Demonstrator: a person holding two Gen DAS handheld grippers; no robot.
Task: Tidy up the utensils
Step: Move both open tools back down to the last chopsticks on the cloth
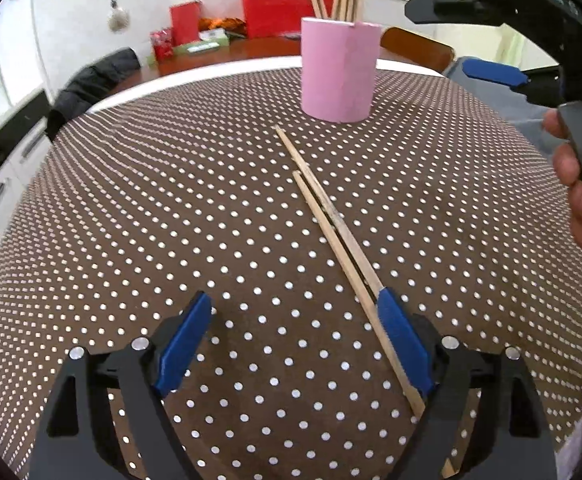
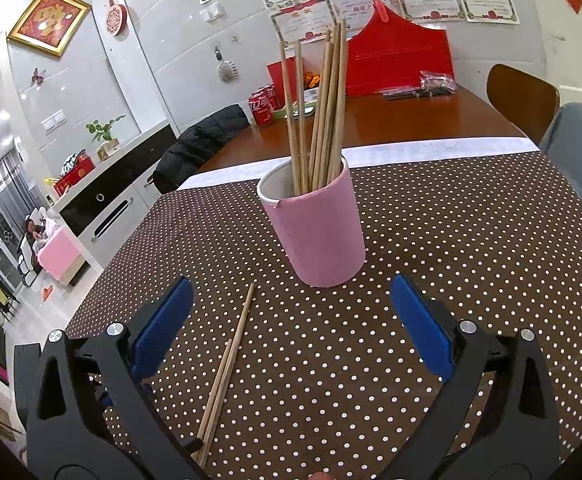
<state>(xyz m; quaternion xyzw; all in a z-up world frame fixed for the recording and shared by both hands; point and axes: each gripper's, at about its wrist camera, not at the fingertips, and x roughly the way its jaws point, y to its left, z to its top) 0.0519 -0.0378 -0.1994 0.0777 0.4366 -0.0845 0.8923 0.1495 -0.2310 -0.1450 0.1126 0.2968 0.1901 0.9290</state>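
Two wooden chopsticks point(image 1: 331, 216) lie side by side on the brown dotted tablecloth point(image 1: 171, 200), running diagonally toward a pink cup point(image 1: 339, 72). My left gripper point(image 1: 295, 300) is open just above the cloth. The near ends of the pair run along the inner face of its right pad point(image 1: 403, 340), and the left pad stands far off them. In the right wrist view the cup point(image 2: 315, 232) holds several upright chopsticks point(image 2: 323, 112). My right gripper point(image 2: 291, 284) is open and empty in front of the cup, with the loose pair point(image 2: 227, 364) lying near its left finger.
A person's hand point(image 1: 579, 184) grips the black handle of the right gripper at the right edge. Behind the cloth is a wooden table point(image 2: 411, 120) with a red box point(image 2: 399, 60) and red cans point(image 2: 261, 108). A dark jacket point(image 2: 199, 144) hangs over a chair at the left.
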